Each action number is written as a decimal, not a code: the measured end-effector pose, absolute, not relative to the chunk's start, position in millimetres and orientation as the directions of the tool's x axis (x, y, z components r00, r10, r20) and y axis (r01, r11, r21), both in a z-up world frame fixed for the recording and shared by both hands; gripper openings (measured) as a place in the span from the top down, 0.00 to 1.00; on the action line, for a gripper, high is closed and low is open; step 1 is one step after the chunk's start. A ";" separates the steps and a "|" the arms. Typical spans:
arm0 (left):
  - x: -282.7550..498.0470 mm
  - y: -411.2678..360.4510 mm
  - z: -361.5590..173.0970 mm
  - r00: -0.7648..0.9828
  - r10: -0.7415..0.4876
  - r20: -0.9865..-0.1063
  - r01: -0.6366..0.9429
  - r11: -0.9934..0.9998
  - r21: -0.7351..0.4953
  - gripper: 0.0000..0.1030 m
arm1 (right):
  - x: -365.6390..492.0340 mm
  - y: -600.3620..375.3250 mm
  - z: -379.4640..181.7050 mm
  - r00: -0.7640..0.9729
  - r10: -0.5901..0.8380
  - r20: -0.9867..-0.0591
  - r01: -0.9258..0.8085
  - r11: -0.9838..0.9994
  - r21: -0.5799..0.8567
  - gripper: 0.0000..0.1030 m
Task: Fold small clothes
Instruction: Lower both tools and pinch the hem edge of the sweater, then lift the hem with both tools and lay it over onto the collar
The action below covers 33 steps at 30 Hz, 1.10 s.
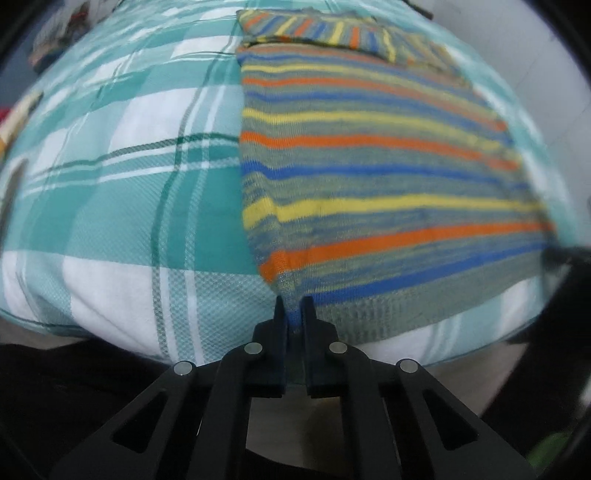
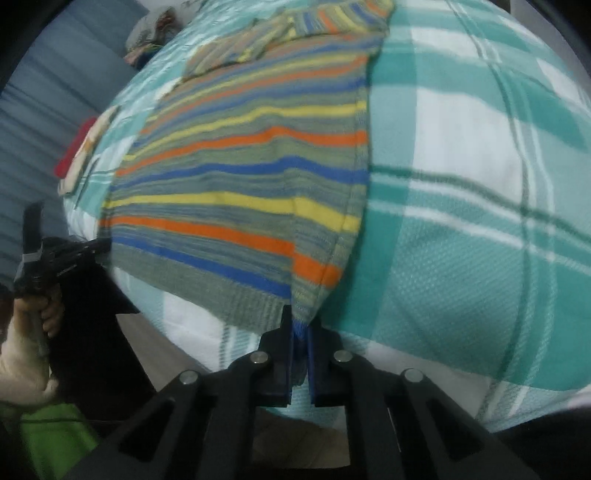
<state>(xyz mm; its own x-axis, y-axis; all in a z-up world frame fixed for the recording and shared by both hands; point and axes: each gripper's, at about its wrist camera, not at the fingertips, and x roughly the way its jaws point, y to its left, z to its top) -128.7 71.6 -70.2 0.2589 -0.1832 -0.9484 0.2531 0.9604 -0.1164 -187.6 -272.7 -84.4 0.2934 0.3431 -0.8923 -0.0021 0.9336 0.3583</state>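
A small striped knit sweater (image 1: 376, 170) in grey, orange, yellow and blue lies flat on a teal and white checked cloth (image 1: 122, 177). Its sleeves are folded across the far end. My left gripper (image 1: 293, 308) is shut on the sweater's near left hem corner. My right gripper (image 2: 300, 321) is shut on the near right hem corner of the sweater (image 2: 243, 177). The left gripper's handle (image 2: 55, 254), held by a hand, shows at the left of the right wrist view.
The checked cloth (image 2: 461, 184) covers the surface out to its near edge. A red and cream item (image 2: 79, 147) lies at the cloth's far left side. More clothes (image 2: 155, 26) are piled at the back.
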 end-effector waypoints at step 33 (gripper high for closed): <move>289.6 88.3 -43.9 0.514 -0.307 -0.801 -0.073 0.914 -0.398 0.48 | 213.5 -425.5 -74.2 0.712 0.358 -0.604 0.221 0.703 0.676 0.67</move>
